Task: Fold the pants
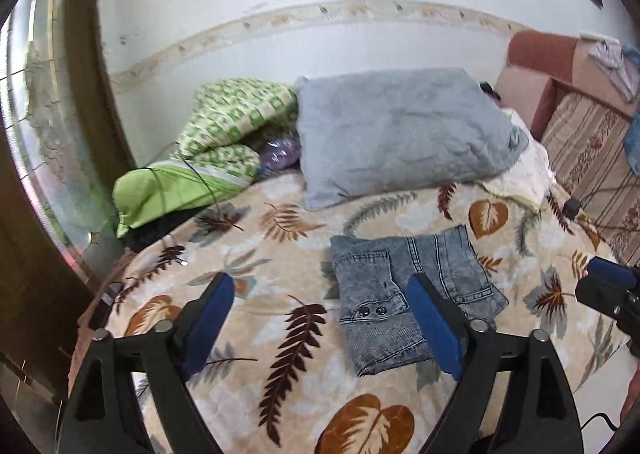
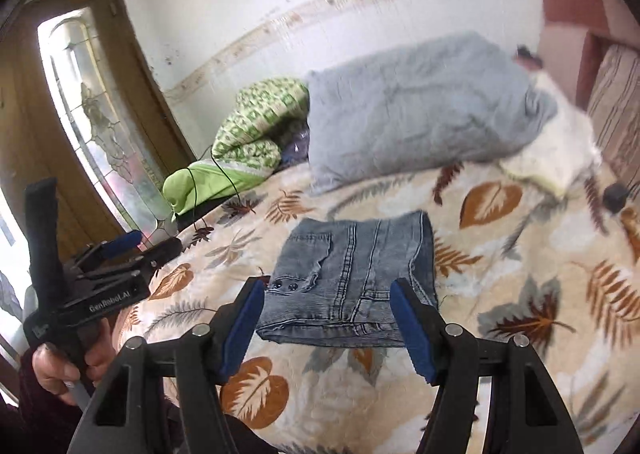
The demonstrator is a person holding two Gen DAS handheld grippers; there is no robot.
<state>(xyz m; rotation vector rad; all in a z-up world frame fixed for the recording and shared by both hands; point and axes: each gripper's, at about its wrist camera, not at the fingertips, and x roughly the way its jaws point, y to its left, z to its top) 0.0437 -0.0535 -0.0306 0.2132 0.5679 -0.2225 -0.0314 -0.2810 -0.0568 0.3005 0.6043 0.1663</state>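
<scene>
Both grippers are seen above the bed, jaws released, nothing gripped: left gripper (image 1: 320, 322), right gripper (image 2: 328, 324). Folded pants (image 2: 352, 286) are laid flat on the leaf-print blanket (image 1: 280, 334), just beyond the jaws, near a grey pillow (image 1: 400, 133).
</scene>
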